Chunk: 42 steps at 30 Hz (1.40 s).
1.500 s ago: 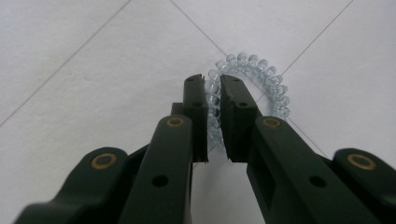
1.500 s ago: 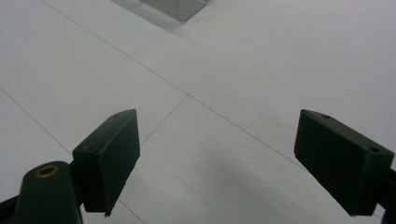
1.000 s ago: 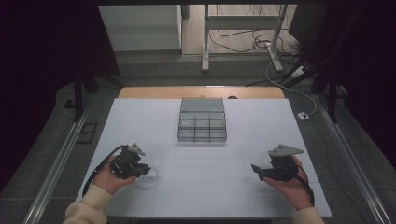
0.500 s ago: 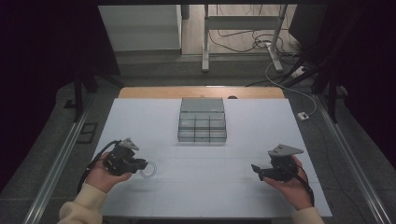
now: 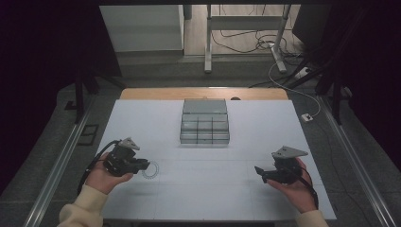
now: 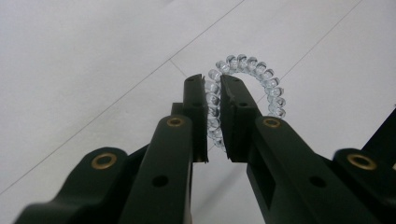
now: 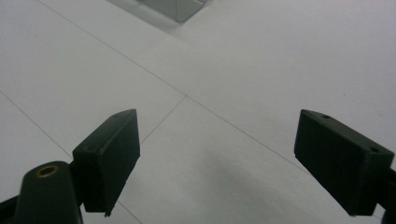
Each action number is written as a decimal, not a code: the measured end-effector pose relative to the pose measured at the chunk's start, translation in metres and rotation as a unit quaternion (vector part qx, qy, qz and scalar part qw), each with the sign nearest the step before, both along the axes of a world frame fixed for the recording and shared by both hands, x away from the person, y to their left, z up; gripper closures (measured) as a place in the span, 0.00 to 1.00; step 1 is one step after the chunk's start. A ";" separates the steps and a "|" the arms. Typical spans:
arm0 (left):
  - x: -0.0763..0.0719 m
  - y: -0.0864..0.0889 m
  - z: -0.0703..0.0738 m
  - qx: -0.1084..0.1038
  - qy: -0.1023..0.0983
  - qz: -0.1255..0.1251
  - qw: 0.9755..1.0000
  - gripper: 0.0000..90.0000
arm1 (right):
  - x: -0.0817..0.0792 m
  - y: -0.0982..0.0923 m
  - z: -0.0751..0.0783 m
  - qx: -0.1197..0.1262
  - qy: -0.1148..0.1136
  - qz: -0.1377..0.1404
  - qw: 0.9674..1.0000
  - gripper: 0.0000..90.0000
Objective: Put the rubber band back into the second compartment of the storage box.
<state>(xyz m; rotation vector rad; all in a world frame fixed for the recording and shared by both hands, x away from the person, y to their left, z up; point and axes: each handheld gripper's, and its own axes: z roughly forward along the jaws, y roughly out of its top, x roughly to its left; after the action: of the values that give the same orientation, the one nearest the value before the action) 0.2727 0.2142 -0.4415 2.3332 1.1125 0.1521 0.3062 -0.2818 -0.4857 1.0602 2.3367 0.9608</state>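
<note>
1. Over the near left of the white surface (image 5: 198, 142), the left gripper (image 5: 142, 165) has risen slightly since a second ago, carrying the clear spiral hair tie (image 5: 151, 170); a grey compartment box (image 5: 204, 122) sits farther off.
2. Left gripper view: jaws clamped on the hair tie's (image 6: 247, 88) coil, so the lift looks secure.
3. Right gripper view: the right gripper (image 7: 215, 158) has jaws wide apart, empty, unmoved.

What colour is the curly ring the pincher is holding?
The spiral hair tie is clear, see-through like glass. The left gripper view shows it best.
</note>
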 end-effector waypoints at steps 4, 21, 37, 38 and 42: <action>0.004 -0.004 0.002 -0.002 0.000 0.001 1.000 0.91 | 0.000 0.000 0.000 0.005 -0.002 0.001 1.000 0.16; 0.034 -0.021 0.014 -0.011 0.003 -0.007 1.000 0.91 | 0.002 0.001 0.000 0.008 -0.001 0.004 1.000 0.16; 0.066 -0.042 0.032 -0.013 -0.006 -0.006 1.000 0.91 | 0.002 0.000 0.000 0.008 0.000 0.004 1.000 0.16; 0.066 -0.042 0.032 -0.013 -0.006 -0.006 1.000 0.91 | 0.002 0.000 0.000 0.008 0.000 0.004 1.000 0.16; 0.078 -0.048 0.038 -0.011 -0.007 -0.012 1.000 0.91 | 0.003 0.001 0.000 0.007 0.000 0.004 1.000 0.16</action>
<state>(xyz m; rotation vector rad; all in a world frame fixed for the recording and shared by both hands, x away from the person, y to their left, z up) 0.3503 0.1658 -0.4030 2.3211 1.0733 0.1460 0.3088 -0.2811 -0.4860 1.0580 2.3380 0.9818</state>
